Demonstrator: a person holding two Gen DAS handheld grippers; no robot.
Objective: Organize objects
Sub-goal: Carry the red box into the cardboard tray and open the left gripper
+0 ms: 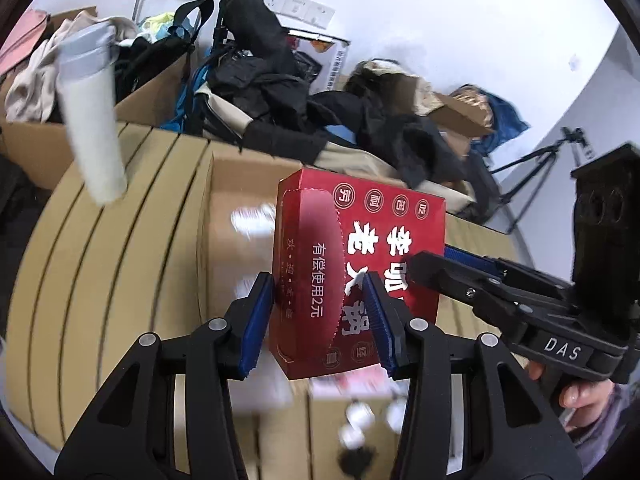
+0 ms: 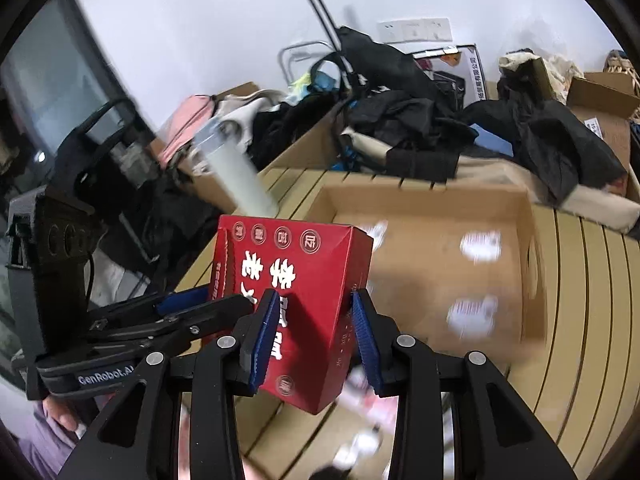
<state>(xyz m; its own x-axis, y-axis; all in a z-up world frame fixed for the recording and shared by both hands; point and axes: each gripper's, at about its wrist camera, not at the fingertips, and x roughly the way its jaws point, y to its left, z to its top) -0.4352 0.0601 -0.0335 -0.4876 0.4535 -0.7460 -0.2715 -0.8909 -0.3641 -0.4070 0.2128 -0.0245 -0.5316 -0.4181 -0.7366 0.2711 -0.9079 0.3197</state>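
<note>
Both tools — left tool and right tool — are clenched on the red box, held mid-frame above the open carton — not yet set down, so sorting looks unfinished.

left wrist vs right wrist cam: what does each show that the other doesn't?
Left wrist only: a tripod against the right wall and the right gripper reaching in from the side.

Right wrist only: a dark window at left, the left gripper coming in, and the open cardboard box seen into.

Both: the red tissue box clamped from two sides, the white tumbler, slatted table, clothes pile.
</note>
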